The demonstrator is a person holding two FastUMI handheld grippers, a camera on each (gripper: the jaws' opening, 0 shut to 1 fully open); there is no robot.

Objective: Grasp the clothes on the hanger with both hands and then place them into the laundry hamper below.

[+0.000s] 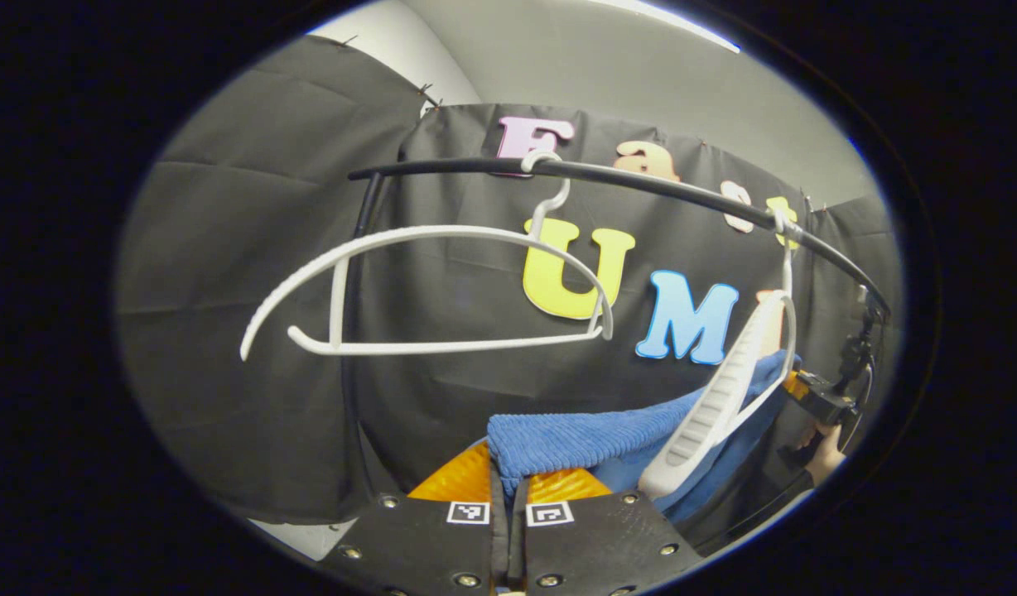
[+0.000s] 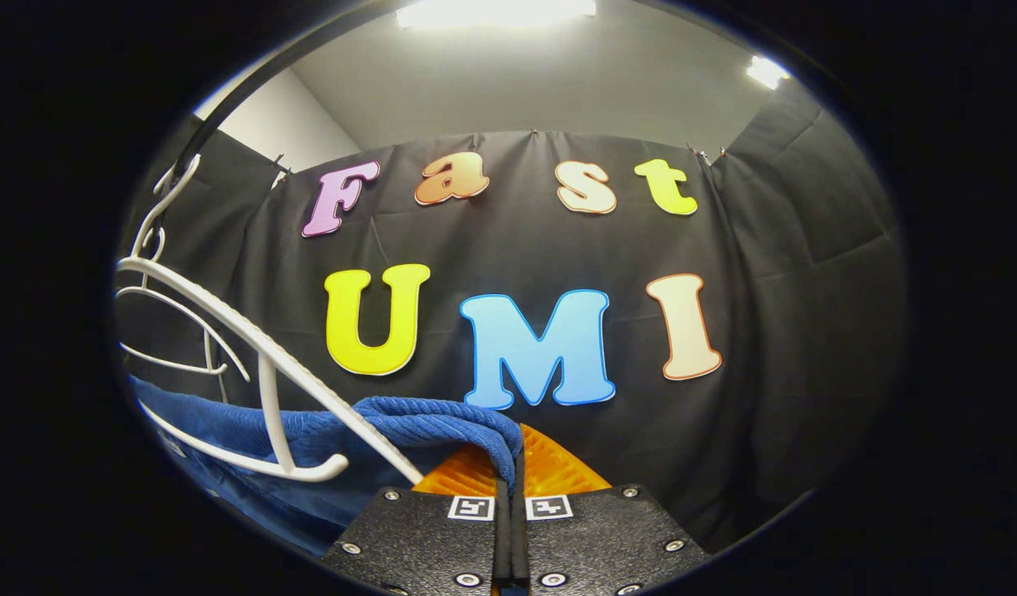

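Black-cloth booth, rail [image 1: 641,178] overhead | left gripper [image 1: 508,484] and right gripper [image 2: 509,476] each clamped on blue cloth [image 1: 575,439], which is draped on white hanger [image 1: 724,397] | we judge grasp done; lift-off, hamper drop remain.

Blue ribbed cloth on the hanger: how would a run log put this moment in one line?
left gripper: shut on blue ribbed cloth | right gripper: shut on cloth | cloth draped on white plastic hanger | hanger on black rail
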